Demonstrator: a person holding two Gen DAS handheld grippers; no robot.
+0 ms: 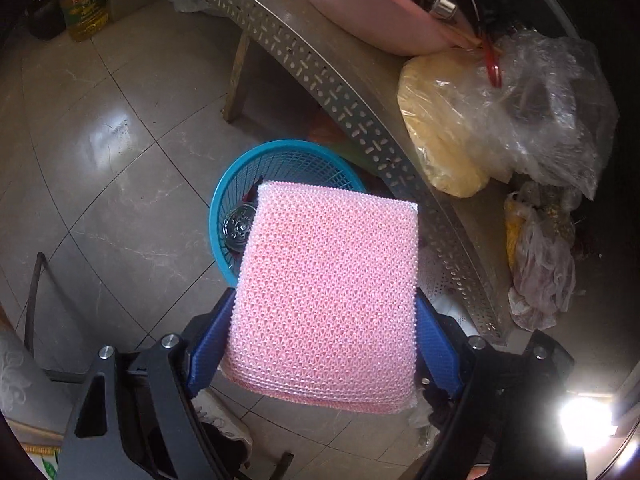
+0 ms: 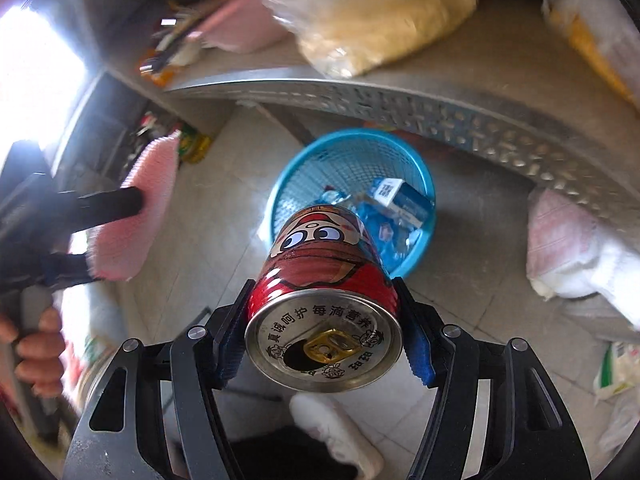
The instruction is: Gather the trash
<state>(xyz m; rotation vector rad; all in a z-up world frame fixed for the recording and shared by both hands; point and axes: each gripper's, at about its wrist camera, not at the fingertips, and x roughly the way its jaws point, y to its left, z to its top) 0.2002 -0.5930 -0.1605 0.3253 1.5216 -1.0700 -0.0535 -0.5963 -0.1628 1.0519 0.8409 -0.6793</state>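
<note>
My left gripper (image 1: 324,340) is shut on a pink mesh sponge (image 1: 328,296), its blue pads pressing both side edges. The sponge hangs above the blue plastic waste basket (image 1: 228,204) on the floor and hides most of it. My right gripper (image 2: 322,320) is shut on a red drink can (image 2: 324,292) with a cartoon face, its opened top toward the camera. The can hovers just in front of the blue basket (image 2: 416,248), which holds a blue-and-white box (image 2: 404,200) and crumpled wrappers. The right wrist view also shows the left gripper with the sponge (image 2: 132,216) at the left.
A table with a perforated metal edge (image 1: 348,108) curves past the basket and carries a yellow bag (image 1: 436,132), clear plastic bags (image 1: 548,108) and a pink pouch (image 1: 372,12). An oil bottle (image 1: 84,4) stands on the tiled floor. A white shoe (image 2: 336,432) is below the can.
</note>
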